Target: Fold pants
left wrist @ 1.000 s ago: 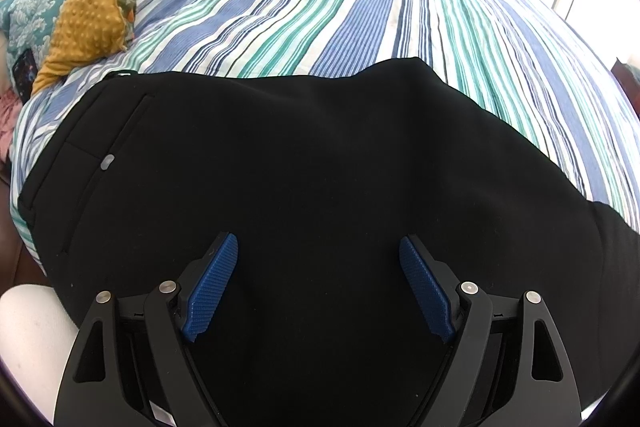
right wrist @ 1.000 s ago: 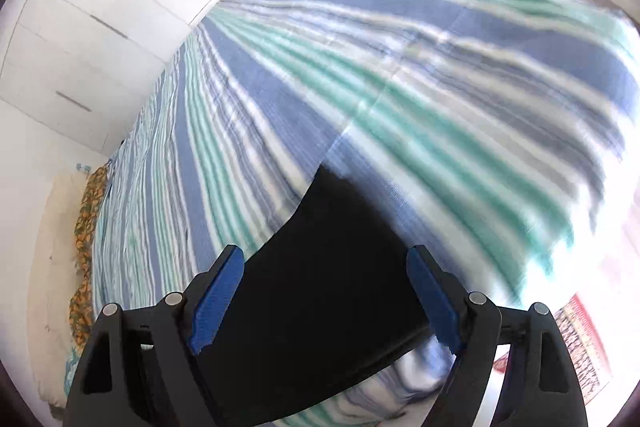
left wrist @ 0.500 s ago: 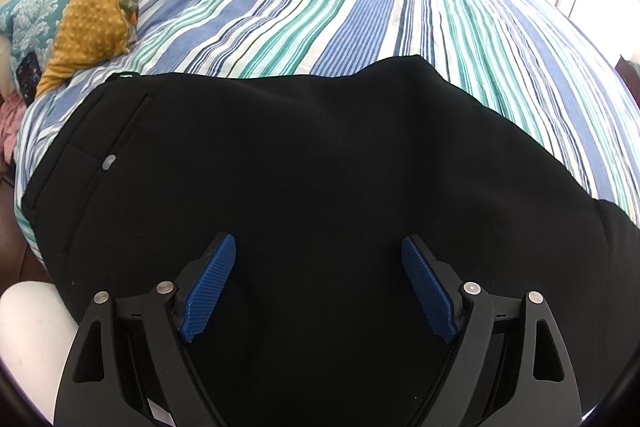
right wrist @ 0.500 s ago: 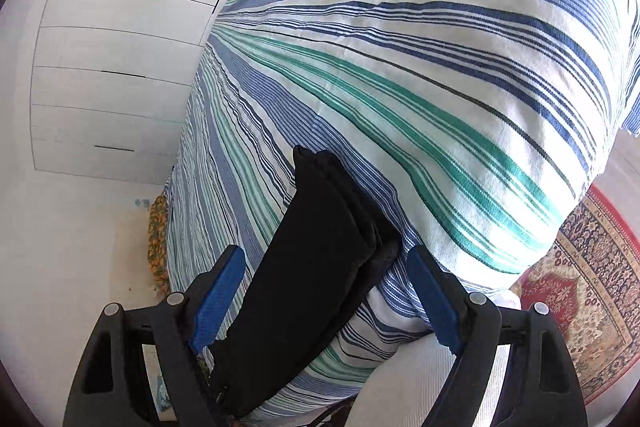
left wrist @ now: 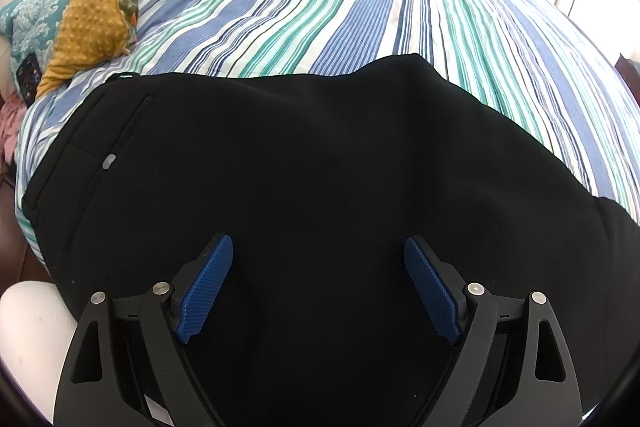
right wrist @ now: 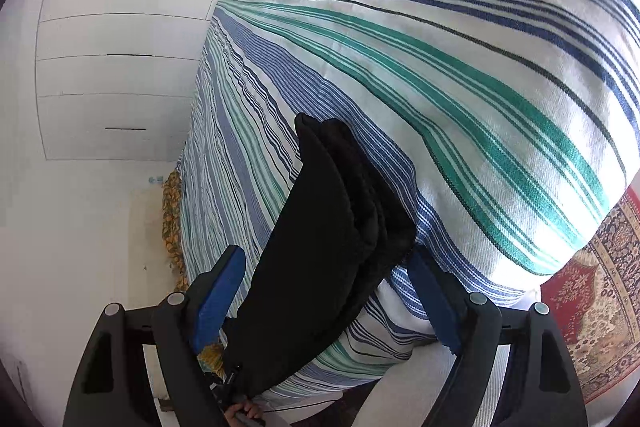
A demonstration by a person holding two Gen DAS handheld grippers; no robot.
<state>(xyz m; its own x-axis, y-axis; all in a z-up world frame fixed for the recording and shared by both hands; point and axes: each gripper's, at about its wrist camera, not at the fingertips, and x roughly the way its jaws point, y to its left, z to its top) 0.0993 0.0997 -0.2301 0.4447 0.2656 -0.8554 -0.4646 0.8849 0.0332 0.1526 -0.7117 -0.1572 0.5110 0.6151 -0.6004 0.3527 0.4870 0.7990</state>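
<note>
Black fabric pants (left wrist: 320, 167) lie flat along the near edge of a blue, green and white striped bedspread (left wrist: 360, 7), both grippers wide open above them.

Far of the pants the spread is bare, open room. Their long axis runs left to right, waistband and buttoned pocket left, legs stretching right to stacked hems (right wrist: 332, 187) near the bed's end. The left gripper (left wrist: 318, 247), jaws just opened wider, holds nothing. The right gripper (right wrist: 324, 263) straddles the hems without pinching. A mustard dotted blanket (left wrist: 92, 27) sits far left; a red patterned rug (right wrist: 600, 287) lies beyond the bed's end.
</note>
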